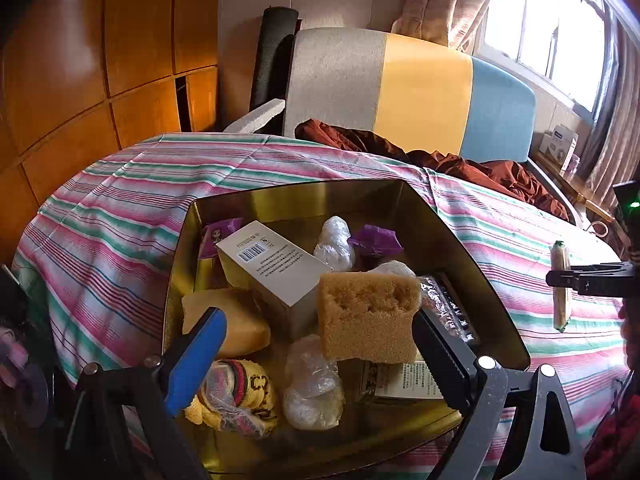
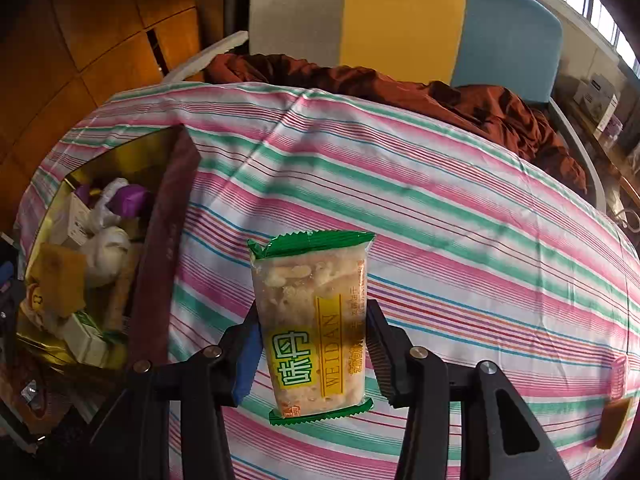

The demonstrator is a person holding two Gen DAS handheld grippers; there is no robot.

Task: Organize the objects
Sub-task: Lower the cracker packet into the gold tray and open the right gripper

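At the bottom centre of the right wrist view, the right gripper (image 2: 312, 344) is clamped on a green-edged snack packet (image 2: 310, 320), its pads pressing the packet's two long sides; the packet's long axis runs up the frame, along the fingers, with its crimped top sticking out past the tips. The move ahead, as I judge it, turns on one thing: the gold tin (image 2: 160, 148) lies at the left of that frame, well apart from the packet, so the held packet must travel leftward over the tin's near wall and be let go there. In the left wrist view the left gripper (image 1: 320, 332) stands wide open at the bottom of the frame with nothing pressed between its pads, poised over the tin (image 1: 472, 248); the brown sponge (image 1: 368, 316) sits between the fingers in the picture, apparently resting on the pile. This hand is the nearer one to the tin and could get in the way of a drop. The tin is already crowded: a white box (image 1: 276, 268), a yellow block (image 1: 228, 320), a clear wrapped lump (image 1: 312, 392), a knitted yellow item (image 1: 236, 396) and purple wrappers (image 1: 376, 240). The packet also shows at the right edge of that frame, hanging upright. Beyond lie the striped cloth (image 2: 440, 208), a rust-red fabric heap (image 2: 400, 88) and a colour-blocked headboard (image 1: 420, 92). A small brown piece (image 2: 616, 420) remains at the lower right.
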